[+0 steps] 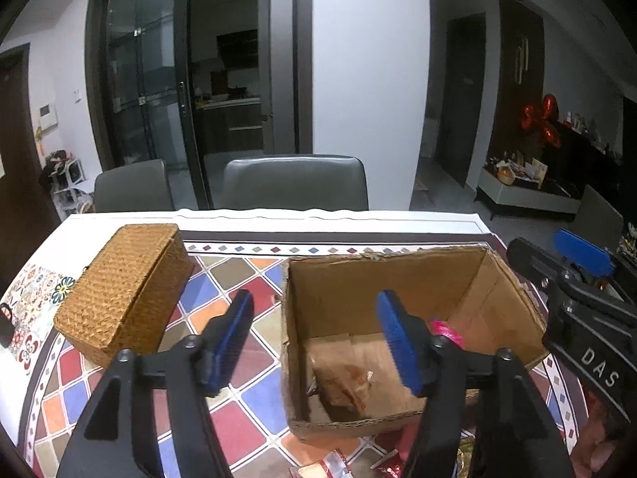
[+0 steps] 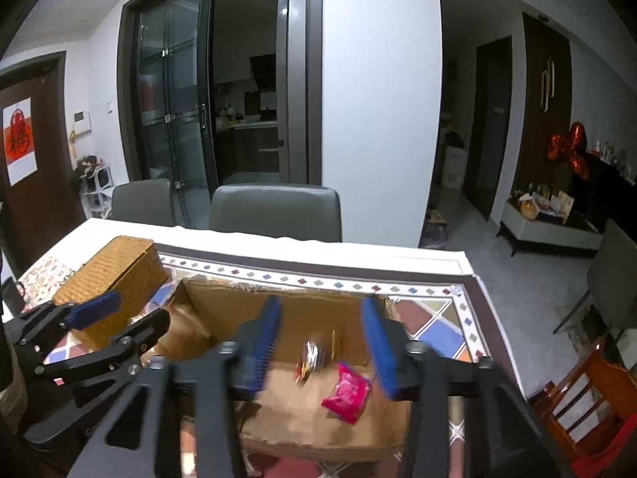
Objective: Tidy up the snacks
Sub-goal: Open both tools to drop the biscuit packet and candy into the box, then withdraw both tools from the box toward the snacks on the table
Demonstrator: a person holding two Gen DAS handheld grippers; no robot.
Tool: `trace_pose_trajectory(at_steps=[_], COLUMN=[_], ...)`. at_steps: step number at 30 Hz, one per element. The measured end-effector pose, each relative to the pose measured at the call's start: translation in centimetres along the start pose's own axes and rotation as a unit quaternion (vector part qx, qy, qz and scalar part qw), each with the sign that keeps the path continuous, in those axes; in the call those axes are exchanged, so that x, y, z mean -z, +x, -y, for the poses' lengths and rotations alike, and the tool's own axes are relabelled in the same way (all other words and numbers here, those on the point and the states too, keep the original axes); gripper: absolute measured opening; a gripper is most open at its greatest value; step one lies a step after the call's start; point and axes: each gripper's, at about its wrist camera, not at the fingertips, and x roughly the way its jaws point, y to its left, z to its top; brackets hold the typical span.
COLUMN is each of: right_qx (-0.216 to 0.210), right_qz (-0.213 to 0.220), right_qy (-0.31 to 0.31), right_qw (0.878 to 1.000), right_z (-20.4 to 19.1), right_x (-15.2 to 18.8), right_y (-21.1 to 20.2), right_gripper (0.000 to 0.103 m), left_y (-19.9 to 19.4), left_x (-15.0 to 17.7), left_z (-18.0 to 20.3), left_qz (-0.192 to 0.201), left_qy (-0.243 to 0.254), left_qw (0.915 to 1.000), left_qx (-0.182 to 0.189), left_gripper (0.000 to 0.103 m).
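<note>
Both grippers (image 1: 314,342) (image 2: 324,344) gape over cardboard box (image 1: 338,298) on patterned tablecloth (image 1: 247,279).

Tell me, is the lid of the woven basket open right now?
No, the woven basket sits left of the cardboard box with its lid shut flat on top.

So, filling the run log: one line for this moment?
left gripper: open, empty | right gripper: open, empty | pink snack packet, foil snack: in cardboard box
</note>
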Motion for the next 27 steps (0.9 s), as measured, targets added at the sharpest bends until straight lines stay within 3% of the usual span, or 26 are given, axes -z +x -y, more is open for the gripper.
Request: trace_pose_trajectory(at_steps=[3,5,8,27], right_qx=[0.007,0.011,0.014,0.027], right_qz=[0.003,0.004,0.006,0.015], right_qy=[0.001,0.001,0.001,0.021], right_qw=[1.000,1.000,1.000,0.999], right_z=[0.0,0.0,0.1,0.7], right_x=[-0.1,-0.2,-0.3,-0.6], right_y=[-0.3,-0.4,-0.9,-5.0], right_gripper=[0.069,0.071,0.072,0.072], left_y=[-0.3,-0.6,-1.1,-5.6], left_x=[0.0,0.0,0.1,0.6], left_z=[-0.3,-0.4,-0.6,-1.0], left_qz=[0.003,0.005,0.009,0.027], left_qy=[-0.004,-0.005,-0.008,-0.008], left_qw=[1.0000,1.0000,0.9999,0.9995], left_qx=[-0.005,-0.006,-0.008,-0.014], left_gripper=[0.074,0.077,0.081,0.083])
